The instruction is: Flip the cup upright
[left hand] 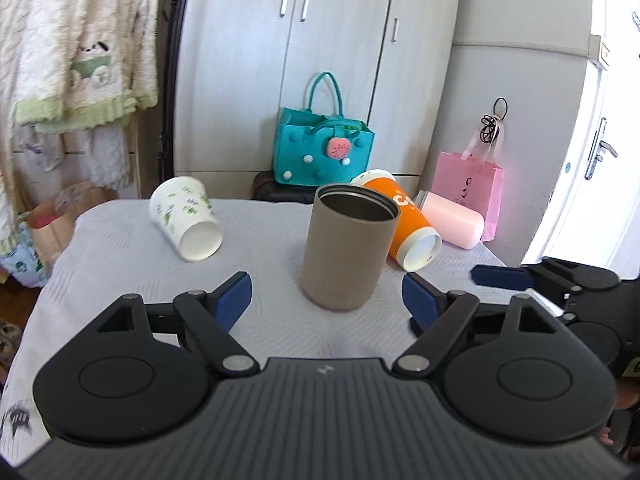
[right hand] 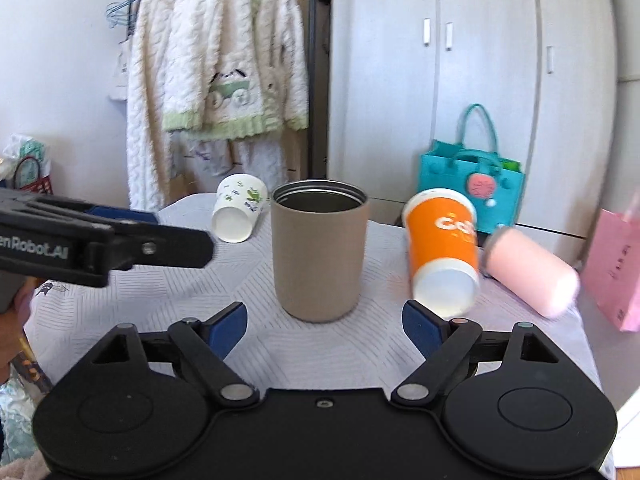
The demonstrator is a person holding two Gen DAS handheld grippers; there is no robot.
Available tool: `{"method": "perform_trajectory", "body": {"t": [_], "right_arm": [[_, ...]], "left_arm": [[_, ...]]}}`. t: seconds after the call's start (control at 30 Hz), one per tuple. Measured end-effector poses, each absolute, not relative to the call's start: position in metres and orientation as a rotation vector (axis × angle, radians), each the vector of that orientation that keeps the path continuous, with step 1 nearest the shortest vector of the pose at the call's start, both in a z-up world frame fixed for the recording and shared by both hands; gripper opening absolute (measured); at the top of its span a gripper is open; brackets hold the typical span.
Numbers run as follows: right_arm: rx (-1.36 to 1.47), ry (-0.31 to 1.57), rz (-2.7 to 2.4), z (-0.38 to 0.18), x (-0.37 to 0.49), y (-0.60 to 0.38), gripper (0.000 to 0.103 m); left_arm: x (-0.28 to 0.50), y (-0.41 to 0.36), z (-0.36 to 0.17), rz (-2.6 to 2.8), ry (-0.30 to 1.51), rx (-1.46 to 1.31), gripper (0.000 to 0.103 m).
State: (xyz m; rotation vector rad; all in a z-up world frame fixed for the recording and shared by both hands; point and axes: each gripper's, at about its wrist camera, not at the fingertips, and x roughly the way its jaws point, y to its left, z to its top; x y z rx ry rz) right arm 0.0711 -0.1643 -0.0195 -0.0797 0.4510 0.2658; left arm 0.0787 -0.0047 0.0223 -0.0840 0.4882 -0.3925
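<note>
A tan metal cup point(left hand: 347, 246) stands upright on the table, mouth up; it also shows in the right wrist view point(right hand: 319, 254). An orange paper cup point(left hand: 402, 220) lies on its side just right of it point(right hand: 442, 250). A white cup with green prints point(left hand: 186, 218) lies on its side at the far left point(right hand: 238, 214). A pink cup point(left hand: 452, 218) lies on its side at the right point(right hand: 532, 272). My left gripper point(left hand: 326, 300) is open and empty, just in front of the tan cup. My right gripper point(right hand: 324, 326) is open and empty, also just in front of it.
The table has a pale patterned cloth point(left hand: 132, 276). A teal bag point(left hand: 322, 148) and a pink bag point(left hand: 472, 182) stand behind it. Wardrobe doors point(left hand: 340, 40) and hanging clothes point(right hand: 224, 80) lie beyond. The right gripper shows at the right edge of the left wrist view point(left hand: 552, 276).
</note>
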Motion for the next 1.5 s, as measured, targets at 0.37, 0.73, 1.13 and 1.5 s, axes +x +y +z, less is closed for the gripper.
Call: {"method": "perform_trajectory", "body": {"t": [0.37,0.73,1.13,1.5], "right_arm": [[-0.079,0.383,0.195,-0.004,0.013,-0.162,0.088],[-0.025,0.337,0.146,-0.002,-0.022,-0.158,0.101],[0.01,0.325,0.009,-0.012,-0.039,-0.159,0.103],[0.008,0.342,-0.076,-0.023,-0.034,-0.159,0.103]], "left_arm": [[0.033,0.006,0.021,-0.261,0.512,-0.065,0.085],[0.004,0.007,0.025,-0.234,0.495,-0.049,0.102],[-0.001,0.009,0.013,-0.121,0.491,-0.036,0.103],[0.003,0.013,0.01,-0.091,0.476,-0.039,0.103]]}}
